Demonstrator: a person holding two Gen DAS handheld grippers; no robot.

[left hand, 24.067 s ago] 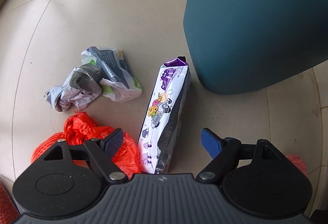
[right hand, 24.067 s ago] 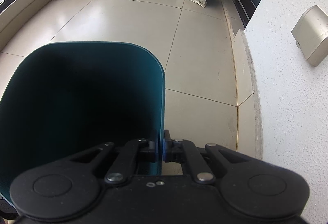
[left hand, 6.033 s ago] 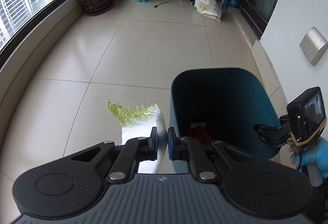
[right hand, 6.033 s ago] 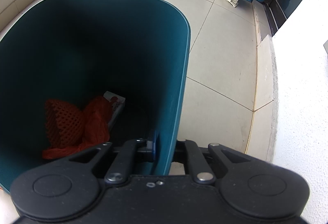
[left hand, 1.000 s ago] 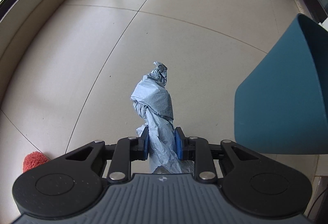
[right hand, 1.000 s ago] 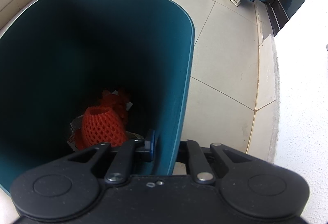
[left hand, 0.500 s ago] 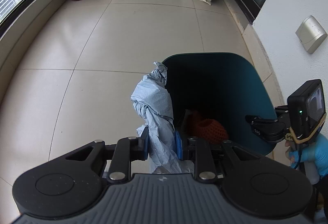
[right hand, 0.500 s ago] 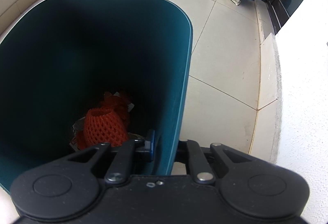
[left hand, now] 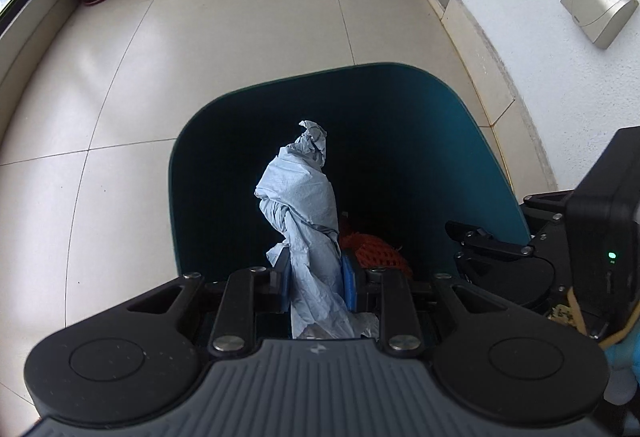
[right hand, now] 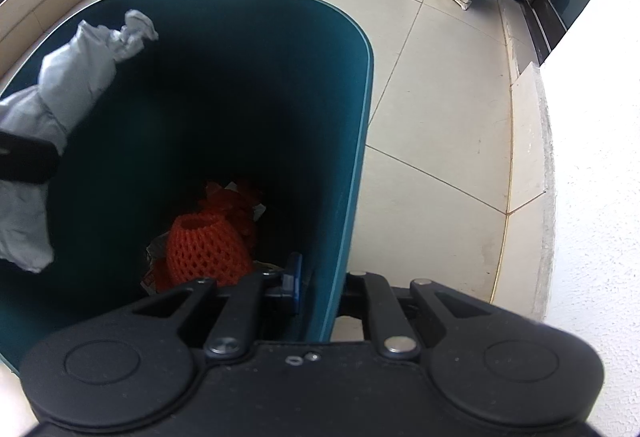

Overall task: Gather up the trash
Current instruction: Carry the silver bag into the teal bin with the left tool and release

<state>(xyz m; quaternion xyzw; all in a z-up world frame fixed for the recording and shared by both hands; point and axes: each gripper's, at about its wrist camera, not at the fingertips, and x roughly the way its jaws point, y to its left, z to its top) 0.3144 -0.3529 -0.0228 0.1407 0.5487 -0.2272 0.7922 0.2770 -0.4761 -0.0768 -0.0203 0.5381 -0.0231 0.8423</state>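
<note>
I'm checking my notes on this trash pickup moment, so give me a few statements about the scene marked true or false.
1. The left gripper is clamped on a twisted blue-grey paper wad. True.
2. The teal bin is empty. False: an orange foam net and other scraps lie at its bottom.
3. The right gripper pinches the bin's wall, one finger inside and one outside. True.
4. The paper wad already lies on the bin's bottom. False: it is held above the opening.
5. The bin stands on carpet. False: it is over a tiled floor.
</note>
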